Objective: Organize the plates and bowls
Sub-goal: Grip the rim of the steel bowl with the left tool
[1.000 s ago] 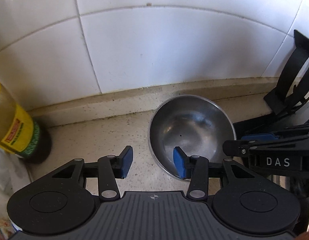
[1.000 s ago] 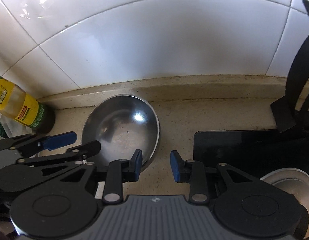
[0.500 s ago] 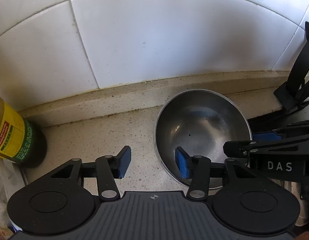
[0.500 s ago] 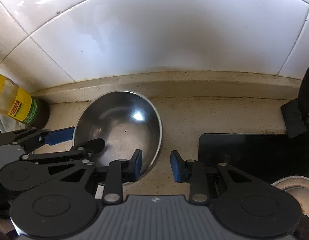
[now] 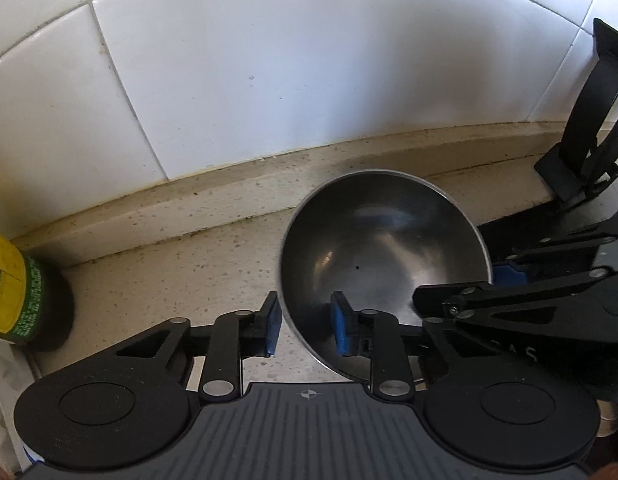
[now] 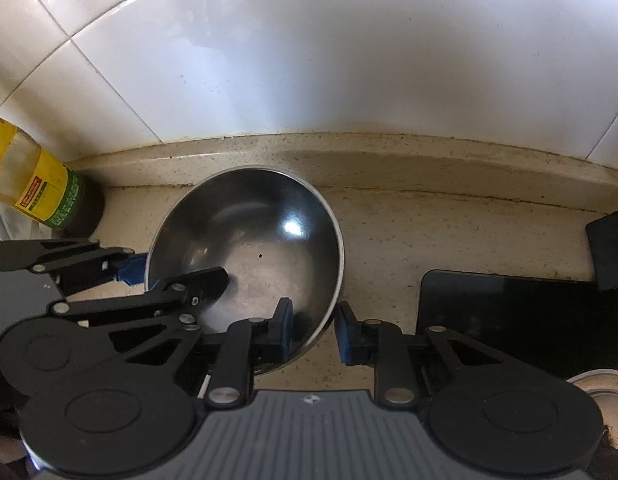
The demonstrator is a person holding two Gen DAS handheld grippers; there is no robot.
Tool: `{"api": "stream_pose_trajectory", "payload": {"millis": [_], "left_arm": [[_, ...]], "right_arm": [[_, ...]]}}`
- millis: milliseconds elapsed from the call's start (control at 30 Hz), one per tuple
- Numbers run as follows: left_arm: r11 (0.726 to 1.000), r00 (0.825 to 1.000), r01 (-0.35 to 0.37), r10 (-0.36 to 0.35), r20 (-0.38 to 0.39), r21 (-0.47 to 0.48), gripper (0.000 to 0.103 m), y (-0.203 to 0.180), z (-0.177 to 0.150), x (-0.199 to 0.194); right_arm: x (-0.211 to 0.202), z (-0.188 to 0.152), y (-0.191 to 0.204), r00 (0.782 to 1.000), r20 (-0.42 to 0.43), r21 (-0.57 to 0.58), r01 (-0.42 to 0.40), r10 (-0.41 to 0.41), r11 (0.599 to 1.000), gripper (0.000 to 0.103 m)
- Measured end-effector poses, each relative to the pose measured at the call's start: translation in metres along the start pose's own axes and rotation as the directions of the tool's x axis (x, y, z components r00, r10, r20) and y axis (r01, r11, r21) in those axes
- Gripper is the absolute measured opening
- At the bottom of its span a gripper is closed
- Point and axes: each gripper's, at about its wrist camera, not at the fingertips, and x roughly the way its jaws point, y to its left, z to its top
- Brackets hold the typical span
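Bowl [image 5: 383, 248] sits on the speckled counter [image 5: 169, 276] near its back edge under the tiled wall [image 5: 309, 60], with both grippers astride its rim. Left gripper [image 5: 303, 330] has just closed on the near-left rim, right gripper [image 6: 313, 334] on the near-right rim, one pad inside and one outside each; both are equally near.

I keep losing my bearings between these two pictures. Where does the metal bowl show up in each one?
Left wrist view: the metal bowl sits right of centre, on the counter below the tiled wall.
Right wrist view: the metal bowl sits left of centre.
Shared landmark: the yellow-labelled bottle at the far left edge of both pictures.
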Motion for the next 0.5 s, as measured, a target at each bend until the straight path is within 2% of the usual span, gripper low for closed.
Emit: {"api": "stream_pose_trajectory", "payload": {"millis": [500], "left_arm": [[1.0,1.0,-0.006,0.006,0.022,0.005,0.031,0.0,-0.001,-0.011]], "right_arm": [[-0.014,-0.001,0.002,1.0,0.014,0.0,-0.016,0.016,1.0,0.04]]}}
